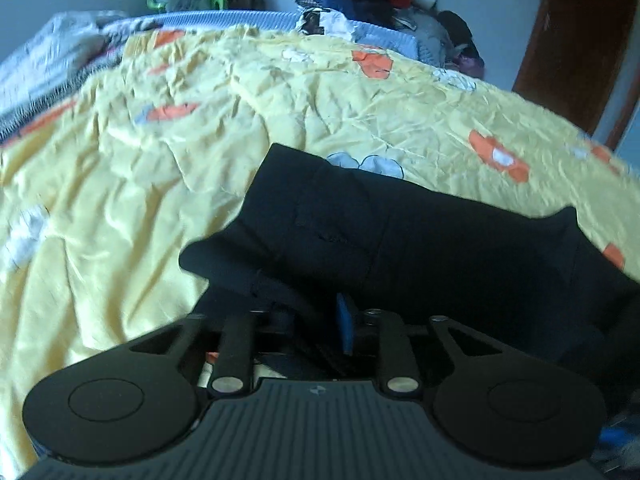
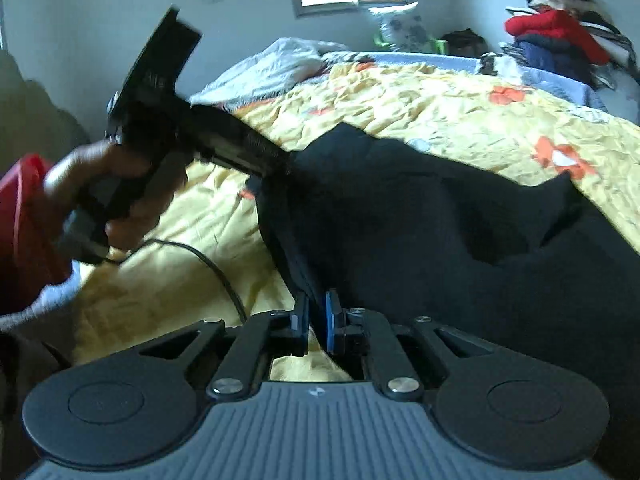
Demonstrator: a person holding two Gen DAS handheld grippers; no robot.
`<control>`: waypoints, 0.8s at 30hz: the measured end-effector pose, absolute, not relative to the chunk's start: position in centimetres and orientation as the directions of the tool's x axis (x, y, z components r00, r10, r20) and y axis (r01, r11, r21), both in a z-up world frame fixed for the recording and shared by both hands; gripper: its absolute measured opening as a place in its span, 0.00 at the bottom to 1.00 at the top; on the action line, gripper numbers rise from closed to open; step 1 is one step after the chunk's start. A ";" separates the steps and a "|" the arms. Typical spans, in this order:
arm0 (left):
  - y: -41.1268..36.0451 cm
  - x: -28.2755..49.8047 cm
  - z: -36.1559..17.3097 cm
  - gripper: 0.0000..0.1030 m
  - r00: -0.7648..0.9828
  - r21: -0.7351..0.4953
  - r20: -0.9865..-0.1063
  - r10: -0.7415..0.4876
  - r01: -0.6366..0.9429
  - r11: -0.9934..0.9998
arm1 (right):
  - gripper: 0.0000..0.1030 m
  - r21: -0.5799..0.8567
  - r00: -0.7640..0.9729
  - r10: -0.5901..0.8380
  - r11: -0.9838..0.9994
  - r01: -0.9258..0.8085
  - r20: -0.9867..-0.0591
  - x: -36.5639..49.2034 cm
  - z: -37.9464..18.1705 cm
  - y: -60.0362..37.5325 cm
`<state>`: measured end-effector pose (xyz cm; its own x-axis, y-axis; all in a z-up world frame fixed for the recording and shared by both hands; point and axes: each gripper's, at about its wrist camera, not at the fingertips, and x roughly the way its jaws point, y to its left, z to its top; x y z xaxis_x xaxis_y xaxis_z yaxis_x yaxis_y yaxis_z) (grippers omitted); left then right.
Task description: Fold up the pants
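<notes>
On a bed spread with a yellow floral sheet point(image 2: 460, 120), my left hand point(image 2: 104, 184) steers the left gripper point(image 1: 320, 320), its fingers clenched on a fold of the dark pants point(image 1: 400, 232). The pants lie bunched across the near edge of the bed. My right gripper point(image 2: 318, 320) pinches the pants' hem between its pads. A heap of clothes point(image 2: 560, 40) sits beyond, at far right.
</notes>
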<state>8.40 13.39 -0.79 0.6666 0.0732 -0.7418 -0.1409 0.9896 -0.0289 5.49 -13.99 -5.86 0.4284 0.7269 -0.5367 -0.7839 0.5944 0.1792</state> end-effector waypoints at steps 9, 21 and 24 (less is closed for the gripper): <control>11.6 5.6 3.1 0.53 0.739 0.044 -0.654 0.159 -0.173 0.984 | 0.10 0.161 0.721 0.445 0.889 -0.429 -0.531 2.5 -4.8 -28.5; -3.2 5.6 1.0 0.66 0.753 0.052 -0.632 -0.186 0.280 0.958 | 0.11 0.284 0.879 0.117 0.958 0.022 -0.462 -3.4 -5.3 -42.5; -6.0 5.0 -1.1 0.66 0.728 0.071 -0.649 -0.222 0.348 0.935 | 0.32 0.312 0.898 -0.071 0.923 0.224 -0.434 -4.8 -5.0 -47.8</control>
